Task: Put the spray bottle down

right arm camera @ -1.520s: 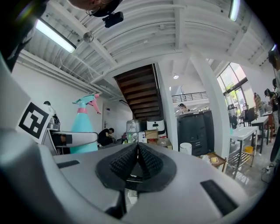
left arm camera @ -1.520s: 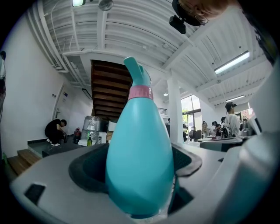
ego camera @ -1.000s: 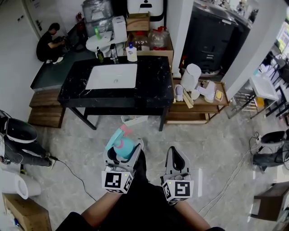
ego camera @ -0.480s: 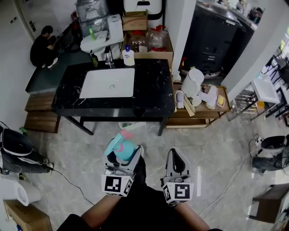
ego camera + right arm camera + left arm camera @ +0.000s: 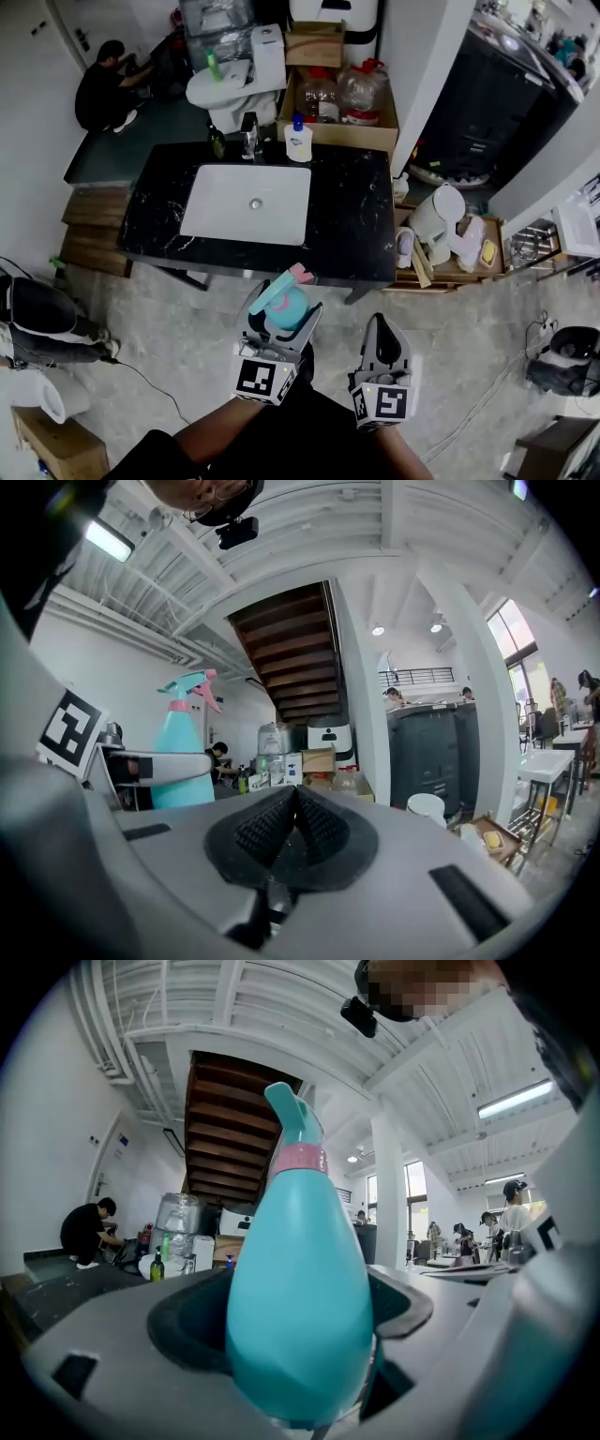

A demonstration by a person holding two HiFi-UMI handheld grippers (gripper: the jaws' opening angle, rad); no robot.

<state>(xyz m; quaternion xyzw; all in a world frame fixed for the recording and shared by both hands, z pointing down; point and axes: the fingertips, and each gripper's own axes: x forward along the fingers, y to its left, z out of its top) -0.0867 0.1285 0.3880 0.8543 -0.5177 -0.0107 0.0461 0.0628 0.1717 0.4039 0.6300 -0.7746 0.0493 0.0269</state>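
A teal spray bottle [image 5: 284,304] with a pink collar and trigger stands upright in my left gripper [image 5: 281,323], which is shut on its body. In the left gripper view the spray bottle [image 5: 298,1288] fills the middle between the jaws. It hangs just in front of the near edge of a black marble counter [image 5: 352,220] with a white sink [image 5: 246,203]. My right gripper [image 5: 382,342] is beside it, shut with nothing between the pads [image 5: 292,829]. The right gripper view shows the spray bottle [image 5: 182,752] at left.
A soap bottle [image 5: 298,141], a dark bottle [image 5: 217,142] and a tap [image 5: 249,136] stand at the counter's back edge. A low wooden shelf [image 5: 469,272] with a white kettle [image 5: 438,217] is at right. A person [image 5: 105,89] crouches at far left. Cables lie on the floor.
The view has moved closer to the counter. The bottle and both grippers now sit just short of its near edge; the grip on the bottle is unchanged.
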